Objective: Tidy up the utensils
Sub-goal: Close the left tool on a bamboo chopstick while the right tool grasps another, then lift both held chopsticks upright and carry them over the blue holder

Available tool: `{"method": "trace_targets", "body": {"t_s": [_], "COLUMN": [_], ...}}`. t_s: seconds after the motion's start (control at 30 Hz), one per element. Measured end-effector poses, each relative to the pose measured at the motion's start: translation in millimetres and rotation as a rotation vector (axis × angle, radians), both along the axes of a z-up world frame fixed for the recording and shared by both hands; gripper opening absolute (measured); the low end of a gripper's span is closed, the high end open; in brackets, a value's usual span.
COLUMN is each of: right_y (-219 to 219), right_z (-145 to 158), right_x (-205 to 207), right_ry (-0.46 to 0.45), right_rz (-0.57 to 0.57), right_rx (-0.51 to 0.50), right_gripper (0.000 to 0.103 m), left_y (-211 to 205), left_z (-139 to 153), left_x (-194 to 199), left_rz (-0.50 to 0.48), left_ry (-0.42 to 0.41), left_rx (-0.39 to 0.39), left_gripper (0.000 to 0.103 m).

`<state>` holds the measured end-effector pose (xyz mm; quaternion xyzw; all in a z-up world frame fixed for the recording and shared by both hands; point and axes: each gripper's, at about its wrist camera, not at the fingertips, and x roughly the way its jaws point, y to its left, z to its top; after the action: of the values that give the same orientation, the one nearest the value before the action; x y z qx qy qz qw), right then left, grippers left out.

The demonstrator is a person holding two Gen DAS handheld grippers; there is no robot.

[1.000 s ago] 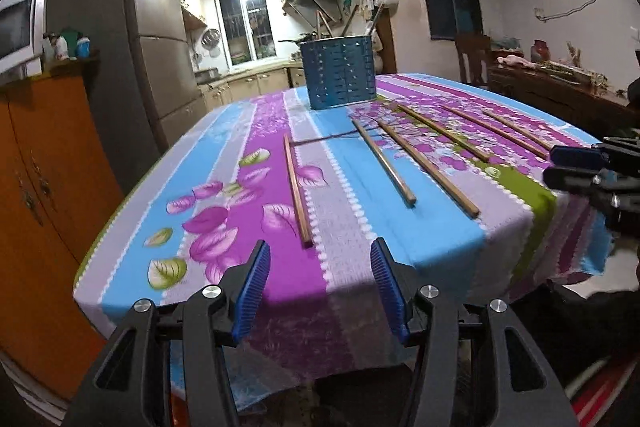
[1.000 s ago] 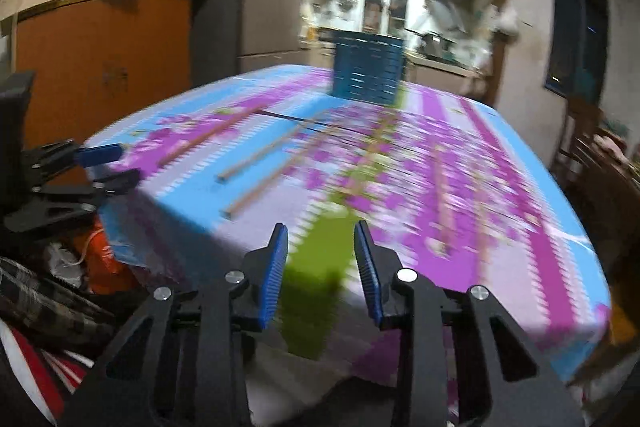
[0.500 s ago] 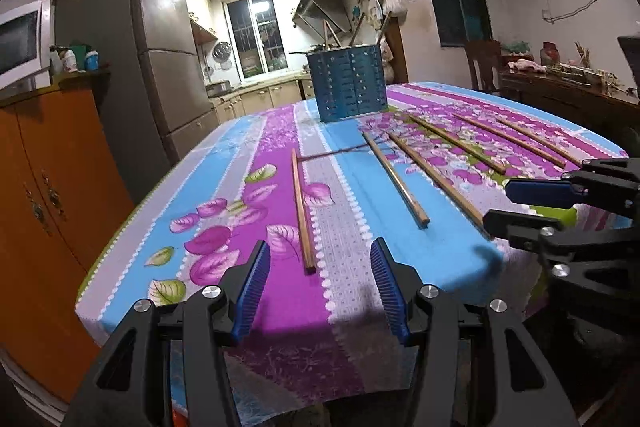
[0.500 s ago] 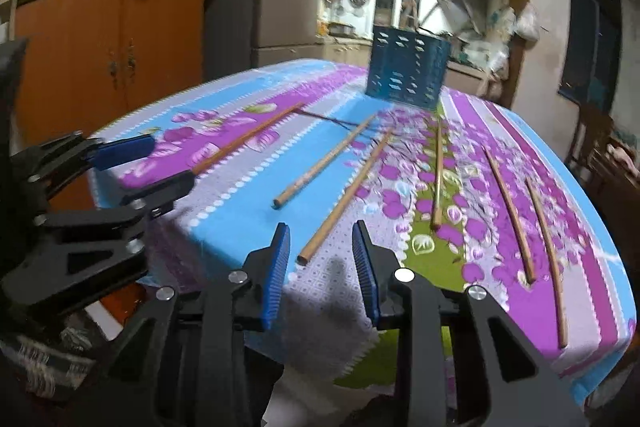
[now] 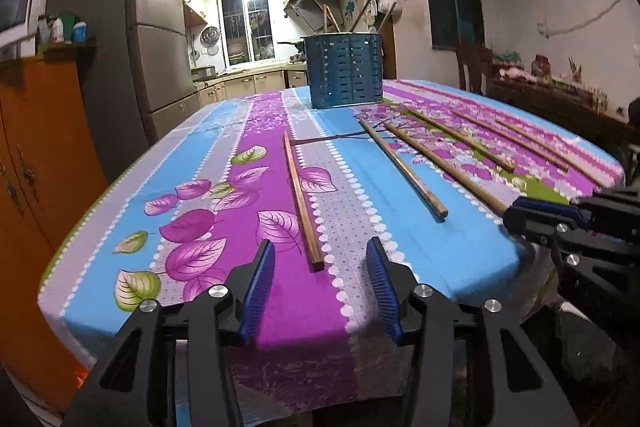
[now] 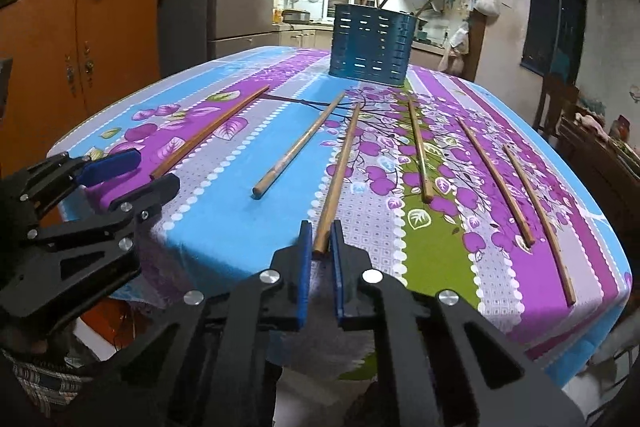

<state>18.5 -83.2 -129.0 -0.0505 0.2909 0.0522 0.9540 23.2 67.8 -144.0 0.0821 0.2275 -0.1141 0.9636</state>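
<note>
Several wooden chopsticks lie spread on the flowered tablecloth [image 5: 208, 227]. A blue slotted utensil holder [image 5: 345, 71] stands at the far end, also in the right wrist view [image 6: 370, 45]. My left gripper [image 5: 320, 263] is open, its jaws either side of the near end of the leftmost chopstick [image 5: 300, 195]. My right gripper [image 6: 321, 243] is shut on the near end of the third chopstick [image 6: 340, 167]. The right gripper shows at the right edge of the left wrist view [image 5: 536, 215]; the left gripper shows at the left in the right wrist view [image 6: 132, 171].
An orange cabinet [image 6: 80, 47] and a grey fridge [image 5: 120, 47] stand left of the table. A chair [image 6: 556, 107] and a cluttered sideboard [image 5: 560, 95] stand to the right. The near table edge lies just under both grippers.
Both grippers moved forward to the near table edge. The right gripper closed on the end of the third chopstick. The left gripper stayed open and reached the leftmost chopstick's end.
</note>
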Motion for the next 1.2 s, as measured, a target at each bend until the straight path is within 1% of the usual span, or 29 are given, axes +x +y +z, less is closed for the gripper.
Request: {"method": "trace_targets", "body": {"t_s": [0.07, 0.1, 0.17, 0.3, 0.33, 0.47, 0.7, 0.93, 1.07, 1.2], "right_y": [-2.1, -2.5, -2.2, -5.4, -8.1, -16.8, -21.2, -22.6, -18.7, -14.4], "right_z": [-0.6, -1.0, -1.5, -1.5, -1.3, 1.1, 9.8, 18.1, 26.9, 39.9], "right_x": [1.3, 1.4, 2.2, 0.8, 0.2, -5.5, -15.5, -22.6, -29.9, -37.1], "right_ry": [0.001, 0.001, 0.000, -0.004, -0.006, -0.024, -0.070, -0.120, -0.186, -0.275], "right_rz": [-0.016, -0.021, -0.028, -0.048, -0.058, -0.079, -0.073, -0.064, -0.053, -0.040], "right_rx": [0.008, 0.011, 0.013, 0.031, 0.040, 0.070, 0.056, 0.045, -0.003, -0.072], "right_gripper": [0.006, 0.006, 0.006, 0.006, 0.006, 0.006, 0.006, 0.006, 0.006, 0.006], "left_y": [-0.3, -1.6, -3.1, -4.8, -4.7, -1.5, 4.4, 8.2, 8.6, 8.8], "left_z": [-0.8, -1.6, -2.0, -2.7, -2.7, -2.5, 1.3, 17.4, 27.8, 40.6], "left_x": [0.3, 0.5, 0.9, 4.3, 4.5, 5.6, 1.0, -12.7, -18.6, -22.0], "left_rz": [-0.012, -0.013, -0.018, -0.017, -0.013, -0.006, 0.005, 0.020, 0.020, 0.010], "left_ry": [0.001, -0.004, -0.006, -0.009, -0.009, -0.010, -0.007, -0.075, -0.114, -0.150], "left_rx": [-0.020, -0.027, -0.039, -0.042, -0.041, -0.055, -0.070, -0.057, -0.053, -0.048], "left_gripper": [0.036, 0.034, 0.024, 0.015, 0.011, 0.010, 0.009, 0.008, 0.008, 0.008]}}
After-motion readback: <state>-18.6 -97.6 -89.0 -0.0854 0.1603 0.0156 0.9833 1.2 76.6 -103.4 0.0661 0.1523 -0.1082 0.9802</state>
